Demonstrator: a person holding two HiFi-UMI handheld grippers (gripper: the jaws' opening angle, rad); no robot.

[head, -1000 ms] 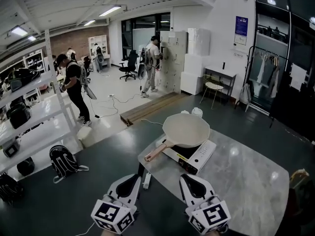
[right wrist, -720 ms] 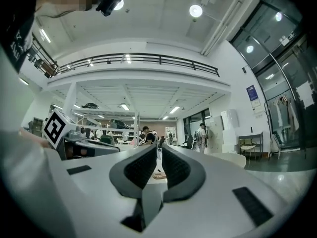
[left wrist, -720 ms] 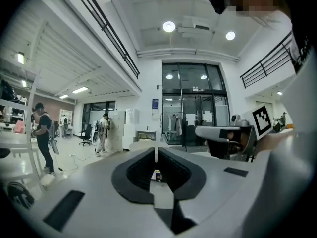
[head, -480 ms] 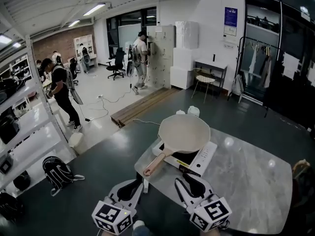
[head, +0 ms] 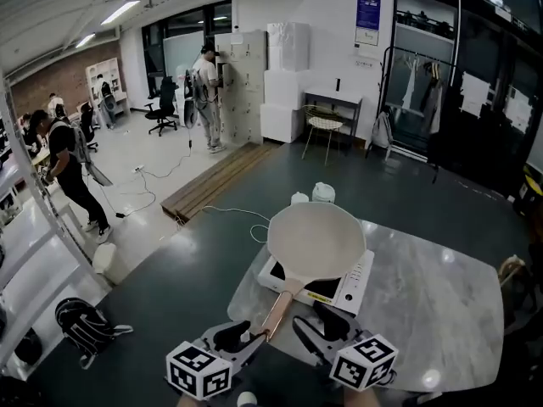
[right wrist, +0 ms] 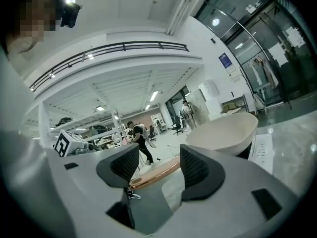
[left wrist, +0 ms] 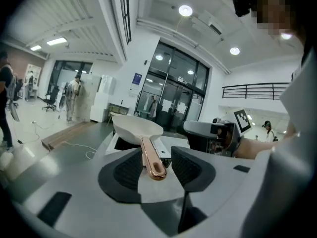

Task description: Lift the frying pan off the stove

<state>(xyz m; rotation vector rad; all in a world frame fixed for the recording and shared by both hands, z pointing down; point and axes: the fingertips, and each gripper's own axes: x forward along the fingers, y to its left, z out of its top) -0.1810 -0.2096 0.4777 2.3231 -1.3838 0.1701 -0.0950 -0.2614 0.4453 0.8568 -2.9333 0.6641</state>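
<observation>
On your left gripper (head: pixel 244 339) the jaws have just been opening, and the copper-coloured handle (left wrist: pixel 151 158) of the cream round frying pan (head: pixel 316 241) lies loose between them. Your right gripper (head: pixel 321 329), also just opening, grips nothing, with the handle just ahead of it. The pan sits on the white flat stove (head: pixel 355 280).

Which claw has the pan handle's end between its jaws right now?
The left claw: the handle tip lies in its gap, untouched, jaws just opening. The right claw, also just opening, sits beside the handle, crosswise to it.
</observation>
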